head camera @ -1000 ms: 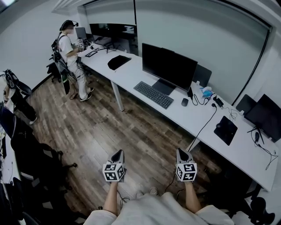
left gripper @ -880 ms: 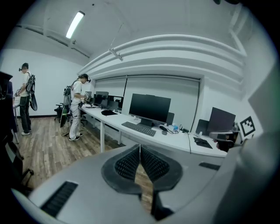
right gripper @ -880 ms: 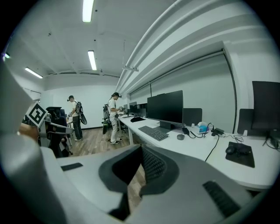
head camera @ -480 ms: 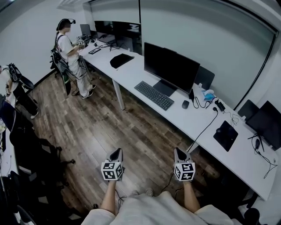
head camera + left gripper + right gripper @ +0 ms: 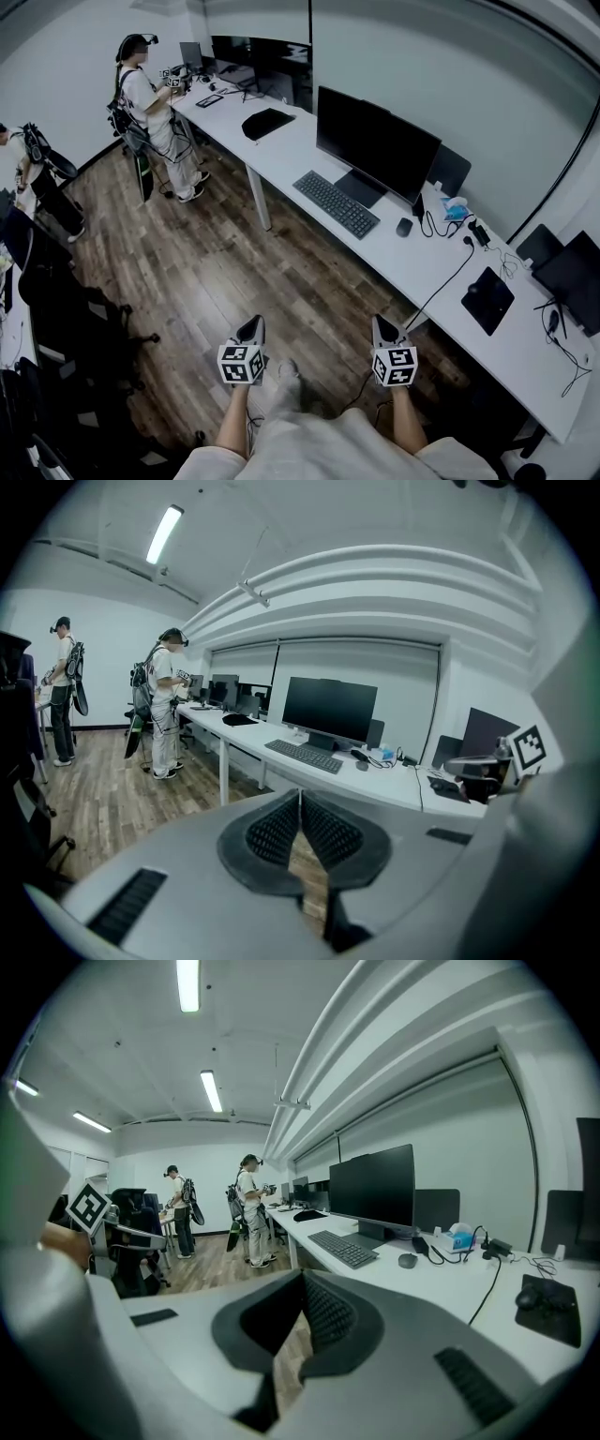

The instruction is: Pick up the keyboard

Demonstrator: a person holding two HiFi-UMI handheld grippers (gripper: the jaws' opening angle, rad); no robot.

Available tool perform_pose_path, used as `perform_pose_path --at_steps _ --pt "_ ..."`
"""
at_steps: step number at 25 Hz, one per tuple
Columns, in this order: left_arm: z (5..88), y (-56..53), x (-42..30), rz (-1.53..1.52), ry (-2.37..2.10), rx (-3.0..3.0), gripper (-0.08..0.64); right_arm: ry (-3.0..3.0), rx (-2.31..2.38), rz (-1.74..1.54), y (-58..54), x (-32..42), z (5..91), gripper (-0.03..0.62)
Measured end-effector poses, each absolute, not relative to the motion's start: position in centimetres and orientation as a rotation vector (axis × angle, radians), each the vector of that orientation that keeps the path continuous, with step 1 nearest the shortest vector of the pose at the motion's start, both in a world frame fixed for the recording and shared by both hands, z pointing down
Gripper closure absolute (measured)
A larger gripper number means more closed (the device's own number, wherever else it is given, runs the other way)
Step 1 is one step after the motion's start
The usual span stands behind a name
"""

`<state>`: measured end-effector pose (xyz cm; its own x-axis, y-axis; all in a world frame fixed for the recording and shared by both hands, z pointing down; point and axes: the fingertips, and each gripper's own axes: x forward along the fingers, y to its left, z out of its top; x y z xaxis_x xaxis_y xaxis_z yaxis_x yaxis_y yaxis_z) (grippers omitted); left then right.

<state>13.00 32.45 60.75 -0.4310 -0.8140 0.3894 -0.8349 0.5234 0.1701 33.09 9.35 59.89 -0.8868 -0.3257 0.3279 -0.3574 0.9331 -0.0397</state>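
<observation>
A dark keyboard lies on the long white desk, in front of a large black monitor. The keyboard also shows in the left gripper view, and the keyboard in the right gripper view, far ahead of the jaws. My left gripper and right gripper hang side by side over the wooden floor, well short of the desk. Both are shut with nothing between their jaws.
A mouse, cables and a tissue pack lie right of the keyboard, a black mouse pad farther right. A person stands at the desk's far left end. Black office chairs crowd the left side.
The view has drifted toward the desk, so the keyboard and monitor sit slightly nearer and more to the right. Both grippers stay shut and level with each other.
</observation>
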Motion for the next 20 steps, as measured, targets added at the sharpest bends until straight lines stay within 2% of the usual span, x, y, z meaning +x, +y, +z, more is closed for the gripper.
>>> perform_pose_path --at_steps 8,20 --pt "62.1 30.7 8.5 0.056 -2.335 1.339 0.548 -2.756 0.511 0.139 7.4 28.8 61.0 0.592" --pt "62.6 24.4 -3.2 0.021 -2.299 1.376 0.548 -2.729 0.533 0.124 2.0 17.2 60.7 0.592"
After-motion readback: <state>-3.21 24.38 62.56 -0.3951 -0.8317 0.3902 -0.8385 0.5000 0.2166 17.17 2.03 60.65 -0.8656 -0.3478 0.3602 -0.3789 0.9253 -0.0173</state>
